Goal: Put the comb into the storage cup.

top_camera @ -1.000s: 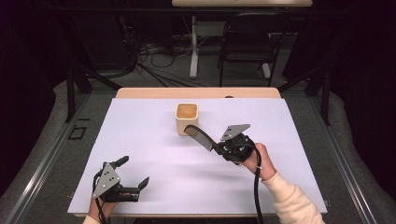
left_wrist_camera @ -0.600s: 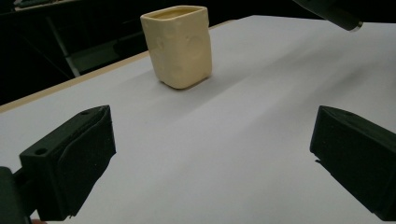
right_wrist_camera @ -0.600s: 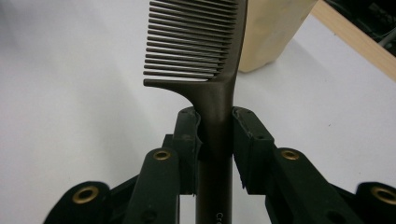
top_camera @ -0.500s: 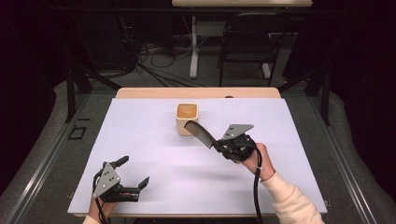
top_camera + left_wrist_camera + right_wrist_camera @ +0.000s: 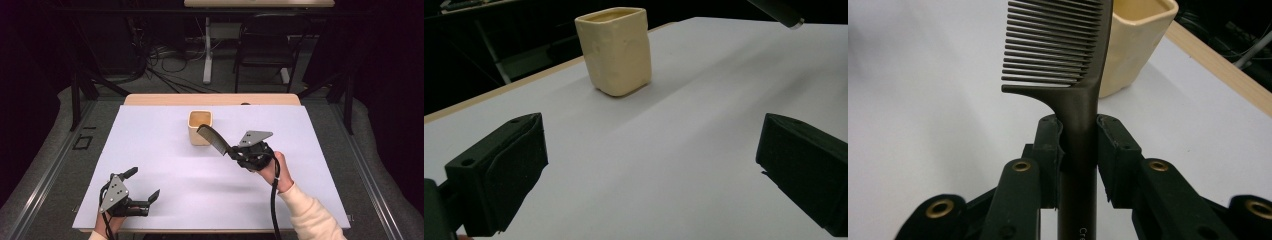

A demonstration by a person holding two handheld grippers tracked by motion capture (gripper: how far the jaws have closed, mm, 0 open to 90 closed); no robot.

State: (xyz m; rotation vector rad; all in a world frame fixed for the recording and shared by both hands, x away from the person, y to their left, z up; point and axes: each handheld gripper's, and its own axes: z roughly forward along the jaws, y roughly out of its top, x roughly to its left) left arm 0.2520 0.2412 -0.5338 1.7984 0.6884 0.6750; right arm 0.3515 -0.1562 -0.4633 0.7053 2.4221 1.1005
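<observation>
The lower end of the dark brown plastic comb (image 5: 1075,75) runs out of the bottom of the right gripper view, where lettering on its handle is cut off and cannot be read. In the high view the comb's tip overlaps the near wall of the cream square ceramic cup (image 5: 200,126); whether they touch cannot be told. The inside of the cup is hard to make out in any view. The person's left hand is cut off by the bottom edge of the high view.

There is one comb, one cup, and two sets of tongs on one white-covered counter (image 5: 165,155).

The right tongs (image 5: 234,153) are clenched on the comb's handle, just below the teeth, with the comb slanting up and away toward the cup, its toothed end just in front of it. The left tongs (image 5: 142,184) are released, their jaws spread wide with nothing between them, resting near the counter's front left edge, well apart from the comb and the cup.
</observation>
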